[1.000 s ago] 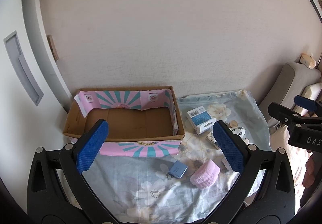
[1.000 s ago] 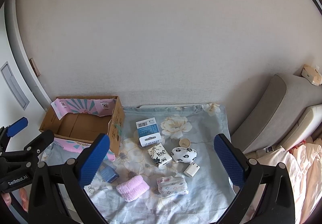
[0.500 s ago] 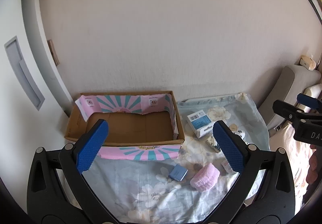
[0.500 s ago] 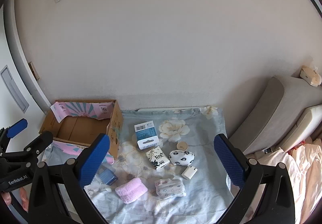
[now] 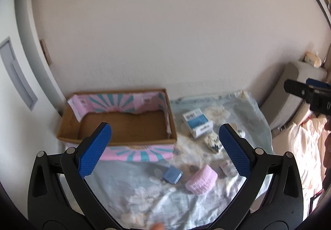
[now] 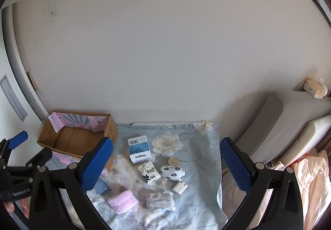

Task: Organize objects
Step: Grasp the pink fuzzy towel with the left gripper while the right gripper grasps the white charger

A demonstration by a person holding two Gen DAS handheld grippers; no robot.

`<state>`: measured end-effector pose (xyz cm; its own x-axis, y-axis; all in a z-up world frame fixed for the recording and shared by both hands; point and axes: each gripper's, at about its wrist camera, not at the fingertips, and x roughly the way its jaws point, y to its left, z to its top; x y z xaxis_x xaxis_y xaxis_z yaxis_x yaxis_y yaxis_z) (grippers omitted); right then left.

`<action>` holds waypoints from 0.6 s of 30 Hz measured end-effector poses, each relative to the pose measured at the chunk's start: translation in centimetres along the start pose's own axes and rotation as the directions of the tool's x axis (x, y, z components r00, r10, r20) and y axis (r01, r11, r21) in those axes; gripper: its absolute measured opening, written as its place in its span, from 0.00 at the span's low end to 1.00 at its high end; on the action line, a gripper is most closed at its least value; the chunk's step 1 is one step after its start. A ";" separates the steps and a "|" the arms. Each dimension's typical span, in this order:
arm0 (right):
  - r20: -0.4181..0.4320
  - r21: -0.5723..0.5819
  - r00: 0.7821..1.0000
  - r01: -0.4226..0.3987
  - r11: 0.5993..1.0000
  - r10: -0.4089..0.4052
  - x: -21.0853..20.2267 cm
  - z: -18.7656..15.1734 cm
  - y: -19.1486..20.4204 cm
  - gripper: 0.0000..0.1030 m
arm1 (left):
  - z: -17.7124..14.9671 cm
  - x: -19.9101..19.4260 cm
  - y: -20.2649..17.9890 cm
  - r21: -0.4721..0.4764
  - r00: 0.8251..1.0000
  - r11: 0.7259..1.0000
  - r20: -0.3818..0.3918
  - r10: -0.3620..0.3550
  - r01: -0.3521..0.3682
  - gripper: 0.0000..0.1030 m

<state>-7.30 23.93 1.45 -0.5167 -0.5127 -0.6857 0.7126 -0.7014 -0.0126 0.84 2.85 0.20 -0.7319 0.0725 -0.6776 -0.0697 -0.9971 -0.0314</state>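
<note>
My left gripper (image 5: 164,146) is spread wide, empty, above the cardboard box (image 5: 118,124). My left pad (image 6: 97,165) partly hides the blue box (image 6: 102,187). Small items lie uncontained on the floral cloth (image 6: 196,199). My right gripper (image 6: 166,165) is likewise spread, empty.

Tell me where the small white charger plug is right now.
In the right wrist view, the white charger plug lies on the floral cloth, just below the spotted pouch and above-right of the patterned tissue pack.
</note>
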 end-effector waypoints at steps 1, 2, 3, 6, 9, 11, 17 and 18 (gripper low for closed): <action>-0.010 0.004 1.000 -0.004 1.000 0.004 0.3 -0.2 -0.4 1.00 | -0.7 0.5 -0.6 0.009 1.000 1.000 -0.017 -0.010 0.011 1.00; -0.022 0.009 1.000 -0.011 1.000 0.011 0.8 -0.6 -0.8 1.00 | -1.2 0.7 -1.0 0.016 1.000 1.000 -0.026 -0.013 0.013 1.00; -0.035 0.012 0.999 -0.017 1.000 0.018 1.3 -1.0 -1.2 1.00 | -1.8 1.0 -1.5 0.027 0.999 1.000 -0.034 -0.012 0.013 1.00; -0.070 0.006 0.997 -0.023 1.000 0.023 3.0 -2.2 -2.0 0.99 | -4.0 2.2 -3.1 0.070 0.998 0.997 -0.059 -0.013 0.017 1.00; -0.097 -0.019 0.995 -0.037 0.999 0.035 4.7 -3.8 -2.4 0.99 | -6.4 3.3 -4.7 0.104 0.997 0.994 -0.072 -0.027 0.034 1.00; -0.109 -0.035 0.993 -0.059 0.998 0.055 5.8 -5.0 -2.5 0.99 | -8.2 4.2 -5.8 0.127 0.996 0.991 -0.078 -0.038 0.048 1.00; -0.172 -0.050 0.982 -0.093 0.994 0.084 10.2 -9.0 -2.8 0.99 | -12.3 7.3 -8.4 0.170 0.991 0.982 -0.117 -0.062 0.082 0.96; -0.180 -0.049 0.980 -0.094 0.994 0.084 10.7 -9.4 -2.9 0.99 | -12.7 7.8 -8.7 0.171 0.990 0.981 -0.121 -0.068 0.089 0.96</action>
<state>-10.45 25.14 -12.68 -0.3615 -0.4722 -0.8039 0.7804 -0.6250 0.0161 4.40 11.77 -14.12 -0.6382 0.1371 -0.7575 -0.2493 -0.9678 0.0349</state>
